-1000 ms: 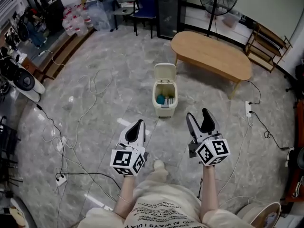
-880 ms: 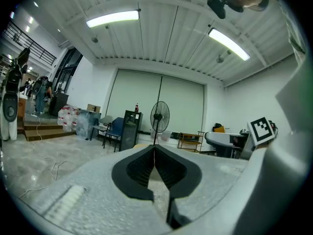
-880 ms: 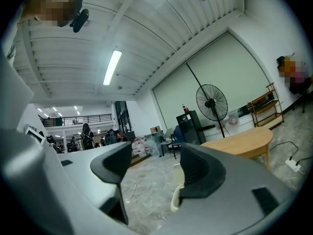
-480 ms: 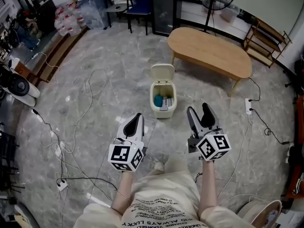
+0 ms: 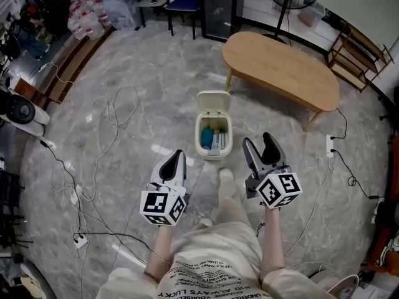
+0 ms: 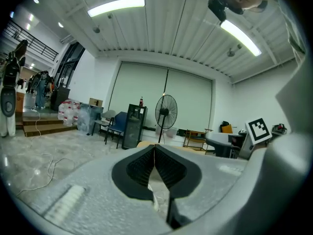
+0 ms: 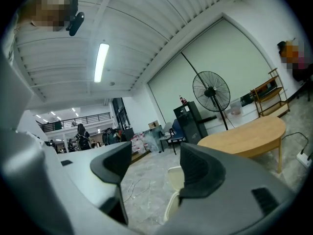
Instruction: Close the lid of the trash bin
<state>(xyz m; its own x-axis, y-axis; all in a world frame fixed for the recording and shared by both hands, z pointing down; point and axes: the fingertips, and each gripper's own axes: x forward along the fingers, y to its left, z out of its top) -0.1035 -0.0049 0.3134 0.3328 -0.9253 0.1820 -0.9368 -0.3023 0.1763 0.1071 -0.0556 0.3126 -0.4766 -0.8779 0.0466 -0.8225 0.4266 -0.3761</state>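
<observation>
With left gripper (image 5: pixel 177 159) fingers together and right gripper (image 5: pixel 259 143) fingers apart, both short of the bin (image 5: pixel 214 143), a hard shove on its raised lid (image 5: pixel 213 99) could topple it.

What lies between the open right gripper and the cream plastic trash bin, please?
Only bare grey marble floor separates right gripper and bin, in head view.

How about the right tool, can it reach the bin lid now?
Probably yes. The right tool is open and empty, the lid stands up at the far edge of the trash bin, and only floor lies between them.
</observation>
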